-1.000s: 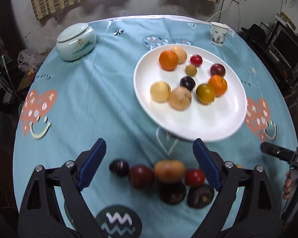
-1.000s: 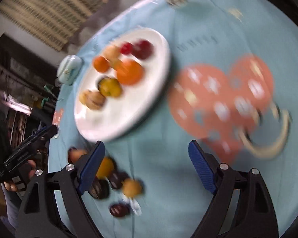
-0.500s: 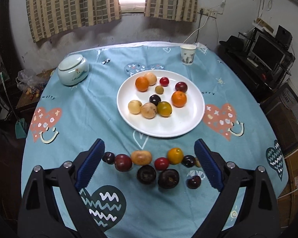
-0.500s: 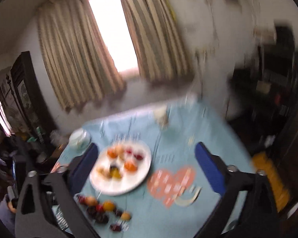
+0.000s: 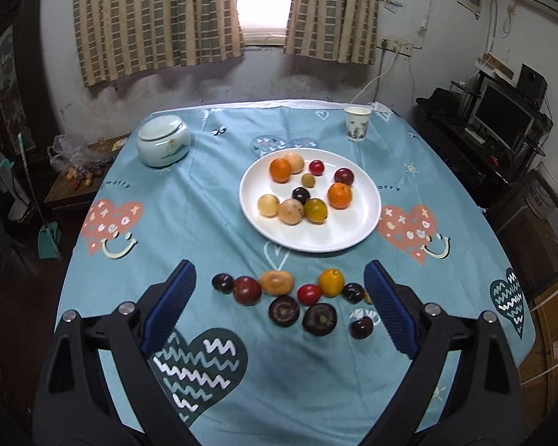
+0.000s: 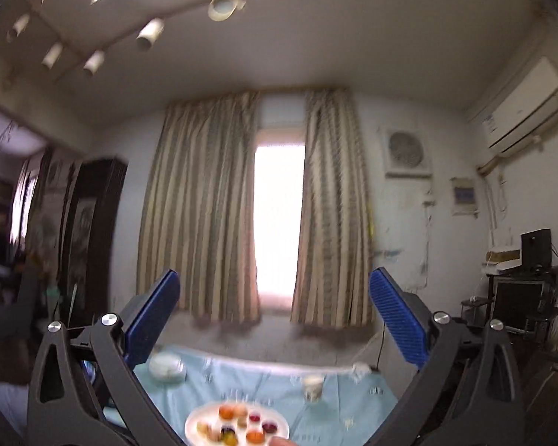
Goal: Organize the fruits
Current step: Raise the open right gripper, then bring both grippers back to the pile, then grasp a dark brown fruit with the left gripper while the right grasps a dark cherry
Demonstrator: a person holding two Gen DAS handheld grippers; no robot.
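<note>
While the left gripper [image 5: 279, 290] hangs spread and empty above the blue tablecloth [image 5: 189, 200], a lidded jar [image 5: 163, 142] and paper cup [image 5: 357, 123] flank the white plate [image 5: 353, 234] of fruit; loose fruits [image 5: 277, 282] lie before it. Right view: the right gripper [image 6: 274, 304], spread, faces curtains [image 6: 204, 200]; the plate [image 6: 197, 418] sits blurred below.

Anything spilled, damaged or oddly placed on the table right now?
Nothing looks spilled or damaged. The white plate holds its fruits; a loose cluster of fruits lies on the tablecloth near the open left gripper. One oddity: the open right gripper points up at the curtains, not at the fruit.
</note>
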